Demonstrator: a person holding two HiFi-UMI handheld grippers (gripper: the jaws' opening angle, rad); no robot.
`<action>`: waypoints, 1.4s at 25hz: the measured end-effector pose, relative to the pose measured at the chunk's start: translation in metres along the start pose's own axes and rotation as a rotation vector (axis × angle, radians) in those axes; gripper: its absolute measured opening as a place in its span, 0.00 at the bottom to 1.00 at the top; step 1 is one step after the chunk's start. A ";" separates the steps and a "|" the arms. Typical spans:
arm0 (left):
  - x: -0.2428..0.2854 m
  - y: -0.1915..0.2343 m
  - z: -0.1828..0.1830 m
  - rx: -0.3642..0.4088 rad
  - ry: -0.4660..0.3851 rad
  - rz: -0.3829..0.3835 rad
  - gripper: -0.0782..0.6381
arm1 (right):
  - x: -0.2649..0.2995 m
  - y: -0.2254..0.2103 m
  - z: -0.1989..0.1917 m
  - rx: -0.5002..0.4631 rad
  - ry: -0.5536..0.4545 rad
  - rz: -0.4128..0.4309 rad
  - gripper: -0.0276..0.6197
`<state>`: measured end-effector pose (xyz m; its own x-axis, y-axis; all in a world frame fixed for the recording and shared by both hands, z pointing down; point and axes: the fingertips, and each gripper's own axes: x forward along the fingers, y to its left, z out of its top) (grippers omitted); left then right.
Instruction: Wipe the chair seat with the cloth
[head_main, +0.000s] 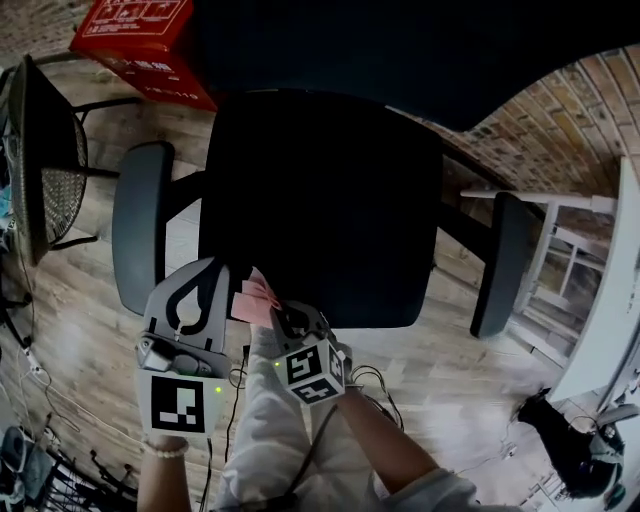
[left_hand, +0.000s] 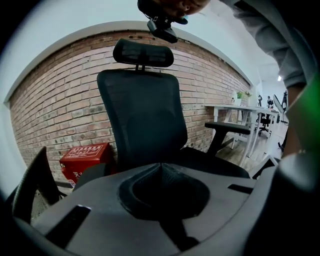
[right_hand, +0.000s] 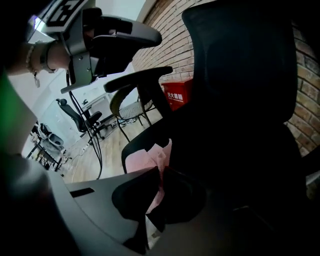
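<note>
The black office chair's seat (head_main: 320, 210) fills the middle of the head view, its backrest (left_hand: 142, 115) upright behind it. My right gripper (head_main: 283, 315) sits at the seat's front left edge, shut on a pink cloth (head_main: 256, 298). In the right gripper view the pink cloth (right_hand: 150, 160) is pinched between the jaws of the right gripper (right_hand: 161, 172) and sticks out over the dark seat (right_hand: 225, 150). My left gripper (head_main: 213, 272) hovers just left of the cloth, beside the seat's front left corner. The left gripper (left_hand: 161, 167) is shut with nothing in it.
The chair's armrests stand on either side, left armrest (head_main: 140, 230) and right armrest (head_main: 500, 265). A red box (head_main: 140, 40) lies on the wooden floor by the brick wall. A black mesh chair (head_main: 40, 160) is at far left, a white table (head_main: 560, 230) at right.
</note>
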<state>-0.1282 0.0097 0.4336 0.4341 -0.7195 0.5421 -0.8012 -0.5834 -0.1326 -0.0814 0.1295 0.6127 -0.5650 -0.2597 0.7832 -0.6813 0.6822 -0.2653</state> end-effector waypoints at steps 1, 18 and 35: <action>-0.002 0.001 0.010 0.005 -0.009 0.004 0.13 | -0.012 -0.009 0.004 0.007 -0.007 -0.019 0.12; -0.081 0.006 0.242 0.147 -0.207 0.035 0.13 | -0.278 -0.114 0.163 0.148 -0.349 -0.351 0.12; -0.161 -0.007 0.343 0.173 -0.319 0.006 0.13 | -0.445 -0.083 0.258 0.038 -0.590 -0.432 0.12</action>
<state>-0.0519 0.0005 0.0625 0.5579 -0.7886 0.2587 -0.7346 -0.6142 -0.2883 0.1069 0.0121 0.1409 -0.3913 -0.8325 0.3922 -0.9097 0.4143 -0.0284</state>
